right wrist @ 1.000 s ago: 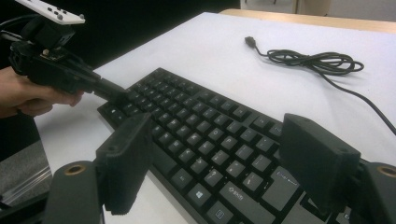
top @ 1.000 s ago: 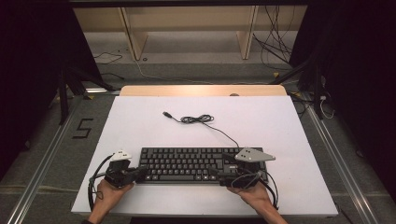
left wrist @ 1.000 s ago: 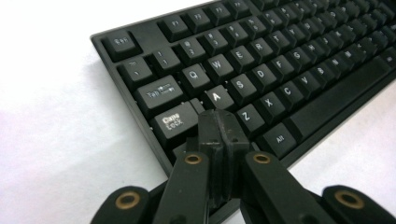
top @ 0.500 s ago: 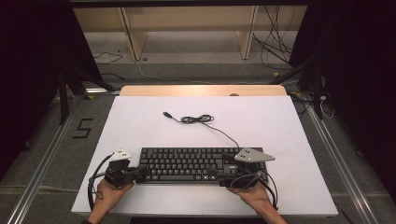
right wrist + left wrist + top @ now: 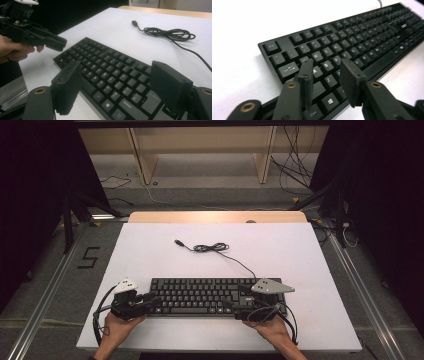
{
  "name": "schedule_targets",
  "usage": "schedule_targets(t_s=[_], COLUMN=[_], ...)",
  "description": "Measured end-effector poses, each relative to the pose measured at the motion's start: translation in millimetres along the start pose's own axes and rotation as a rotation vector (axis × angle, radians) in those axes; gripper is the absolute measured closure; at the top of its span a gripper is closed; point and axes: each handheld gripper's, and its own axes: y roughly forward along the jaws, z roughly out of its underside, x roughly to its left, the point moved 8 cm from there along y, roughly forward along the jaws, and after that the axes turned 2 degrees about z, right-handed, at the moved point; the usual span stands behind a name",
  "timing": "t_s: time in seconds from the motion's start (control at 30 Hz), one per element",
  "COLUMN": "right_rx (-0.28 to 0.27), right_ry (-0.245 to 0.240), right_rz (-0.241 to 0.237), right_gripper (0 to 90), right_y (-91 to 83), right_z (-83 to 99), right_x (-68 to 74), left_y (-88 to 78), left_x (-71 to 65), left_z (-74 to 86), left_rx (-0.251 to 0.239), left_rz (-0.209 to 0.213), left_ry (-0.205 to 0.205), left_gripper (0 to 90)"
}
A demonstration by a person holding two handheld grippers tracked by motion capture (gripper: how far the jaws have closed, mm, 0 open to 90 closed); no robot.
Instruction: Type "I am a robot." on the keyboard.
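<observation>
1 black keyboard [image 5: 202, 296] lies flat near the front edge of the white table [image 5: 150, 255], with 1 cable [image 5: 212, 248] running from its back edge to a loose coil and a plug end farther back. 2 grippers flank it. The left gripper [image 5: 325, 81] hangs over the keyboard's left end, its jaws just having been opening, parted above the keys with nothing between them. The right gripper [image 5: 116, 87] hangs over the right end, jaws wide apart above the keys, clamping nothing. From above, whether either jaw tip touches the keyboard cannot be told. The key legends are blurred, and the keyboard's near corner is cut off in both gripper views.
</observation>
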Motion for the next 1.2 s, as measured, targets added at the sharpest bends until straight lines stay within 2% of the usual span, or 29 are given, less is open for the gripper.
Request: schedule_targets(t_s=[0.1,0.33,0.63,1.2], right_rx=[0.001,-0.002,-0.001,0.005], right_ry=[0.001,0.0,-0.004,-0.011], right_rz=[0.0,-0.002,-0.004,-0.02], right_gripper=[27.0,26.9,26.6,26.1], right_y=[0.3,0.5,1.5,5.9], right_z=[0.2,-0.1,-0.3,0.3], right_x=[0.5,1.0,3.0,8.9], left_y=[-0.6,-2.7,-2.9,-0.7], left_x=[-2.1,-7.8,-14.2,-17.6], left_z=[-2.5,-7.2,-10.3,-12.9], left_rx=[-0.018,-0.057,-0.084,-0.095], left_rz=[0.001,0.021,0.036,0.038], left_ry=[-0.006,0.0,0.014,-0.004], left_gripper=[52.7,42.2,36.5,32.0])
